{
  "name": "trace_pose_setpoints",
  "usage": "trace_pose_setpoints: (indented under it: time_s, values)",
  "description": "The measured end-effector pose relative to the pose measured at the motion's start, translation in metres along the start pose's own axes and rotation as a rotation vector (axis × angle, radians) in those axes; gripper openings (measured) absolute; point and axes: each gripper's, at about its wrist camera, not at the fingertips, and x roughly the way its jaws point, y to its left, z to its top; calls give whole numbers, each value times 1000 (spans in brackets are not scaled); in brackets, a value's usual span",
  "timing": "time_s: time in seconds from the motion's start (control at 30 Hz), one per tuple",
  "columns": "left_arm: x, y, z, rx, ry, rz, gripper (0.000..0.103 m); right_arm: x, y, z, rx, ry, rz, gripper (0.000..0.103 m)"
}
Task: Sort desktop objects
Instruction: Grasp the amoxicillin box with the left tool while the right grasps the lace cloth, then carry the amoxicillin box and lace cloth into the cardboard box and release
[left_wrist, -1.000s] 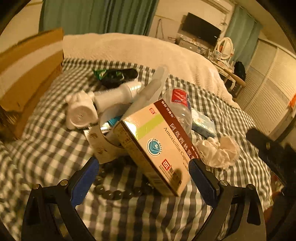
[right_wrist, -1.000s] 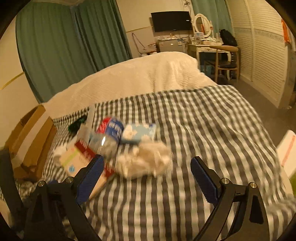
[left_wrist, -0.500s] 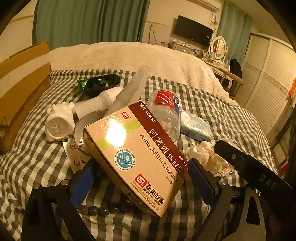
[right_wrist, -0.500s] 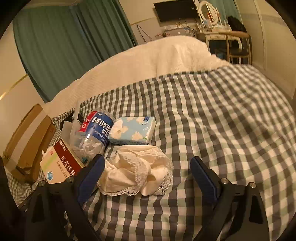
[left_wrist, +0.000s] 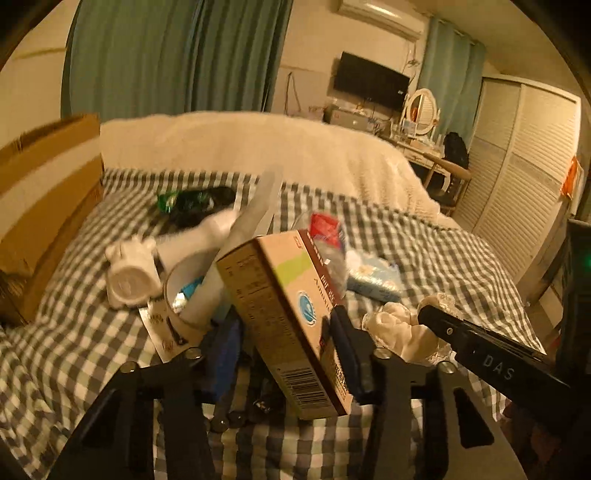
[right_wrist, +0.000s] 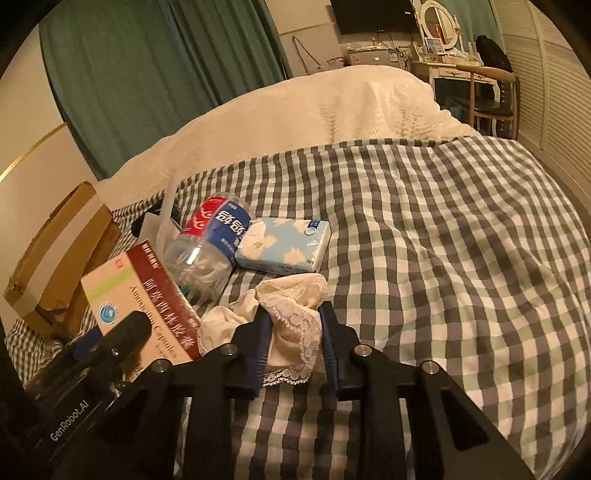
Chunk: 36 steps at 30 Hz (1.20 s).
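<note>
My left gripper (left_wrist: 284, 350) is shut on the Amoxicillin medicine box (left_wrist: 284, 314), which is tilted above the checked bedspread. The box also shows in the right wrist view (right_wrist: 140, 295). My right gripper (right_wrist: 293, 343) is shut on a crumpled cream lace cloth (right_wrist: 291, 314), which also shows in the left wrist view (left_wrist: 399, 328). A plastic bottle with a red and blue label (right_wrist: 210, 243) and a blue tissue pack (right_wrist: 284, 243) lie just beyond the cloth. A white mug (left_wrist: 129, 273), a white bottle (left_wrist: 199, 236) and a tape roll (left_wrist: 181, 295) lie left of the box.
An open cardboard box (left_wrist: 40, 206) stands at the left edge of the bed and shows in the right wrist view (right_wrist: 55, 266). A dark green packet (left_wrist: 192, 199) lies farther back. A cream blanket (right_wrist: 295, 110) covers the far end. Dark beads (left_wrist: 236, 417) lie under the left gripper.
Both grippers have closed: the left on the medicine box, which has tipped onto its edge, and the right on the lace cloth after moving up to it.
</note>
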Motion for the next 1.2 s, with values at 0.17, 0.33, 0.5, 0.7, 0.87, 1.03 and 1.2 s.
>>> trace_pose_setpoints:
  time_s: [0.17, 0.33, 0.5, 0.7, 0.87, 1.03, 1.2]
  values:
    - [4, -10, 4, 17, 3, -27, 43, -9, -6, 4, 17, -28, 2, 24]
    - [23, -23, 6, 28, 7, -49, 33, -8, -14, 5, 40, -27, 6, 23]
    - [22, -27, 7, 52, -11, -53, 32, -6, -19, 4, 56, -29, 4, 23]
    - [-1, -21, 17, 101, -69, 7, 32, -14, -13, 6, 29, -65, 4, 22]
    - [-28, -13, 23, 134, -100, 23, 32, -37, 8, 5, -71, -137, -26, 22]
    - [-55, -8, 27, 119, -106, -6, 32, -65, 28, -3, -129, -110, -74, 21]
    - [-89, -6, 41, 104, -133, -59, 32, -118, 46, -1, -110, -124, -92, 21]
